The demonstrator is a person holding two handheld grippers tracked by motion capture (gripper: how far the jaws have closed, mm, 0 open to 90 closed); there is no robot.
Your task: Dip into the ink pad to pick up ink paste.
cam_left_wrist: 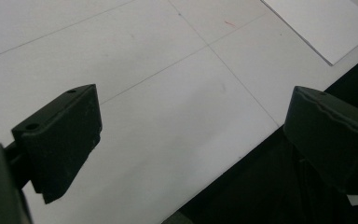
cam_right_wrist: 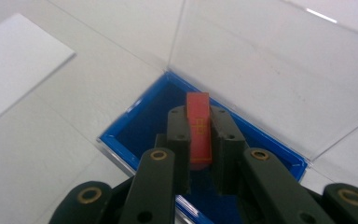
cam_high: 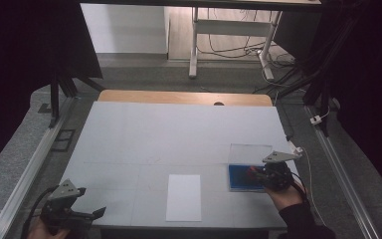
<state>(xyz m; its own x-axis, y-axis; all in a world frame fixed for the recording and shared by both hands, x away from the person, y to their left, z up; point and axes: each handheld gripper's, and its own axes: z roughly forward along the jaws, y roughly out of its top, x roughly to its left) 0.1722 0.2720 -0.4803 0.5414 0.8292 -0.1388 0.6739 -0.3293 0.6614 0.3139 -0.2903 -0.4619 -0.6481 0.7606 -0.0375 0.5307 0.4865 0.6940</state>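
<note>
A shallow blue box [cam_high: 241, 178] with its clear lid [cam_high: 249, 153] standing open lies at the table's front right. My right gripper [cam_high: 256, 174] hovers over it, shut on a small red block [cam_right_wrist: 199, 127] held upright between its jaws above the blue lining [cam_right_wrist: 144, 122]. A white sheet of paper [cam_high: 184, 197] lies flat at the front centre. My left gripper [cam_high: 97, 213] sits at the front left corner, open with nothing between its fingers [cam_left_wrist: 60, 140], over the table edge.
The white table top [cam_high: 169, 134] spreads wide behind the paper. A wooden strip [cam_high: 179, 96] runs along its far edge. Metal rails [cam_high: 30, 169] flank both sides. A desk frame with cables [cam_high: 238, 47] stands beyond.
</note>
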